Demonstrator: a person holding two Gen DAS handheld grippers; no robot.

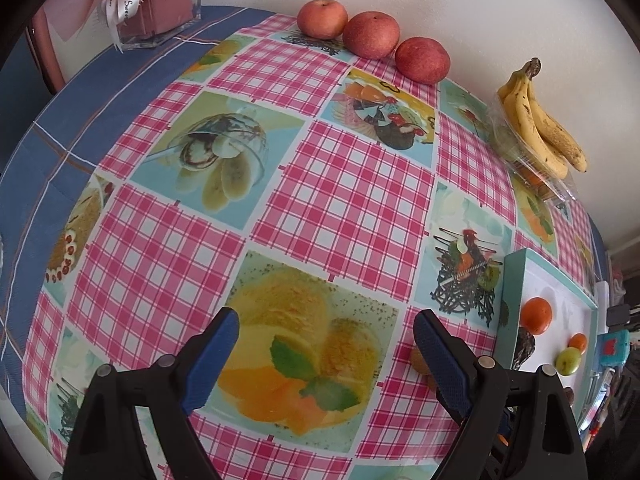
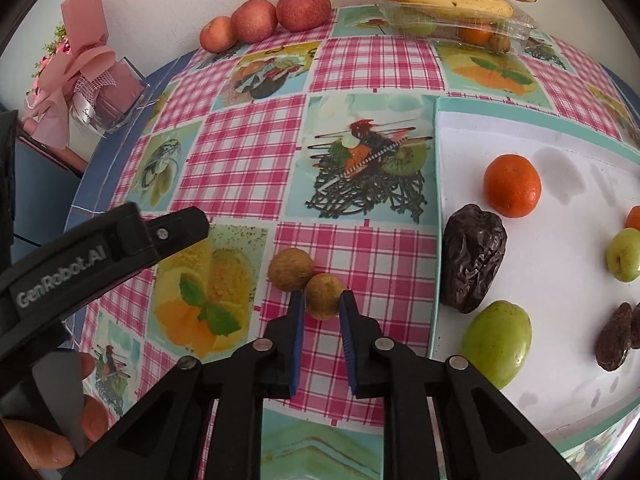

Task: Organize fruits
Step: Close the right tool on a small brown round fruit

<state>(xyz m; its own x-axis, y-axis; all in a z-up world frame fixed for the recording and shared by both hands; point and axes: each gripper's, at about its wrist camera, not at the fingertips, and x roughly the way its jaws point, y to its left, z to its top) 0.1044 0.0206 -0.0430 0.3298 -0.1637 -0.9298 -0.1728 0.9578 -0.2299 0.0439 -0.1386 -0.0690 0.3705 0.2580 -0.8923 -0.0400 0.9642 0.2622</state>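
While the white tray (image 2: pixel 448 120) lies to the right of my right tool (image 2: pixel 322 306), the small brown fruit (image 2: pixel 325 295) that I want sits directly in front of it, between the two blue pads (image 2: pixel 297 332), on the pink checked counter (image 2: pixel 248 148). The pads stand close on both sides of this fruit, but I cannot tell if they already press it or only frame it. A second brown fruit (image 2: pixel 290 269) touches the first one, on its far left side, so it lies just outside my left pad and I judge it could roll away when I close or lift. These fruits are round, so there is no long axis to care about; only the direction matters. From the fruit, the tray edge is near, to the right, and on the tray already lie a dark date (image 2: pixel 472 258), a green fruit (image 2: pixel 498 342) and an orange (image 2: pixel 512 184). My left tool (image 1: pixel 326 354) hangs over the counter with its fingers wide apart and nothing between them. It is more to the left, farther from the tray, so I think the right tool is the better one to carry this fruit sideways over the rim.
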